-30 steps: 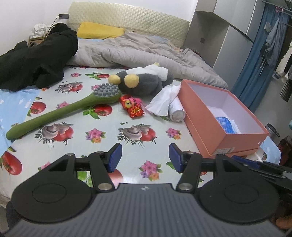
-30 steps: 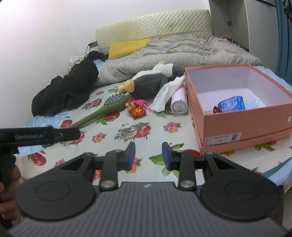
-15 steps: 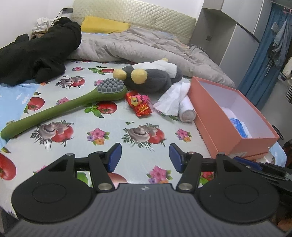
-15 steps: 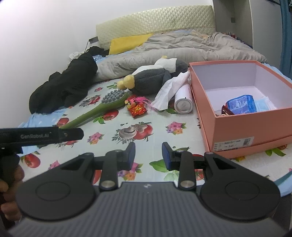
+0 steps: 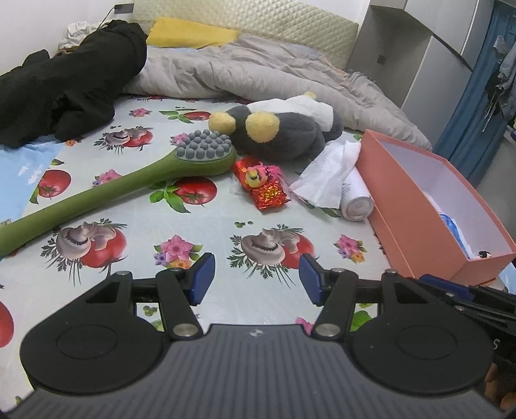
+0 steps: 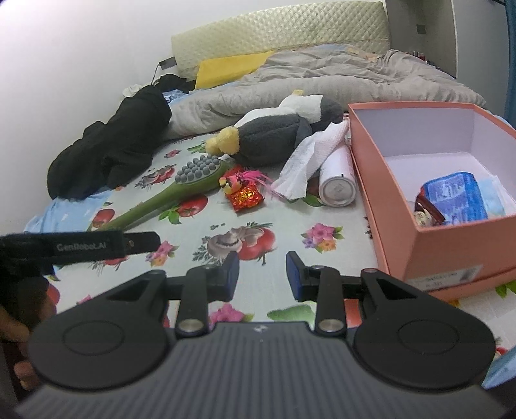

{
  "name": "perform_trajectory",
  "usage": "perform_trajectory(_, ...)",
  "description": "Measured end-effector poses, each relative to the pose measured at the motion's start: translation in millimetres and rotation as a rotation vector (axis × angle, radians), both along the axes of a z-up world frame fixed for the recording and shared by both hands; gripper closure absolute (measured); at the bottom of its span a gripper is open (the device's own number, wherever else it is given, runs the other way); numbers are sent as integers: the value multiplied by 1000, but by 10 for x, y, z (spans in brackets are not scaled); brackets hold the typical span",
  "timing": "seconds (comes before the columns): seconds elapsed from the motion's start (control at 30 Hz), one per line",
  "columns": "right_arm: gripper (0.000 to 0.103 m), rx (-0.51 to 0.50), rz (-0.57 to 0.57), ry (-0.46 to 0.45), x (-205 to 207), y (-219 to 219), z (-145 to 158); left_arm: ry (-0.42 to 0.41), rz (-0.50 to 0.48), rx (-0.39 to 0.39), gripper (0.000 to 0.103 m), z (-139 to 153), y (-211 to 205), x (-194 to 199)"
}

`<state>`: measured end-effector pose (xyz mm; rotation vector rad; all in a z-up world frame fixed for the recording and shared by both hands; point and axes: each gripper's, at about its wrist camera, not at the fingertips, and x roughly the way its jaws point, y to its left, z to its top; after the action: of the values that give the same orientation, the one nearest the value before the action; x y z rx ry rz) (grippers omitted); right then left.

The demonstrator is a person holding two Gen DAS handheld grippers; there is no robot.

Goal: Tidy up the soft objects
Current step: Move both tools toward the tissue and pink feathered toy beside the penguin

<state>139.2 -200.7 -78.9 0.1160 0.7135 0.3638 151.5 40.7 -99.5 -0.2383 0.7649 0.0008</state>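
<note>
Across the bed's flower-and-tomato printed sheet (image 5: pixel 200 232), your two grippers hover side by side with nothing between their fingers. Your left gripper (image 5: pixel 256 278) has its blue-padded fingers (image 5: pixel 202 277) standing well apart and empty. Your right gripper (image 6: pixel 262 275) has its fingers (image 6: pixel 231 274) set closer together, a clear gap showing between them, also empty.

Far ahead of both lies the grey, white and yellow plush toy (image 5: pixel 283 132), on its side against the rumpled grey duvet (image 5: pixel 258 74). Just near of it, touching its yellow end, rests the green long-handled massage brush with grey rubber nubs (image 5: pixel 129 180), its handle running toward the near left. To the right of the brush head sits a small red foil ornament with pink tassels (image 5: pixel 262 185). Further right, a crumpled white paper tissue (image 5: pixel 329 170) drapes over a white cylindrical bottle (image 5: pixel 356 199) lying on its side, and that bottle lies just beside the left wall of the open salmon-pink cardboard box (image 6: pixel 432 245). Inside the box you can see a blue plastic packet (image 6: pixel 456 196) and some smaller items too small to tell apart.

At the far left, a black garment (image 5: pixel 61 83) is heaped on the bed, with a yellow pillow (image 5: pixel 190 32) against the quilted headboard (image 5: pixel 274 22).
</note>
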Motion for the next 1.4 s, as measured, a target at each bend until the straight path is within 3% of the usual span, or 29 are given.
perform_trajectory(0.47, 68, 43, 4, 38, 666, 145, -165, 19, 33, -2, 40, -237, 121, 574)
perform_trajectory(0.63, 55, 73, 0, 66, 965, 185, -311, 24, 52, -27, 40, -364, 177, 840)
perform_trajectory(1.0, 55, 84, -106, 84, 1584, 168, -607, 9, 45, -89, 40, -665, 142, 1511)
perform_trajectory(1.4, 62, 81, -184, 86, 1836, 264, -858, -12, 50, -127, 43, -864, 197, 2013)
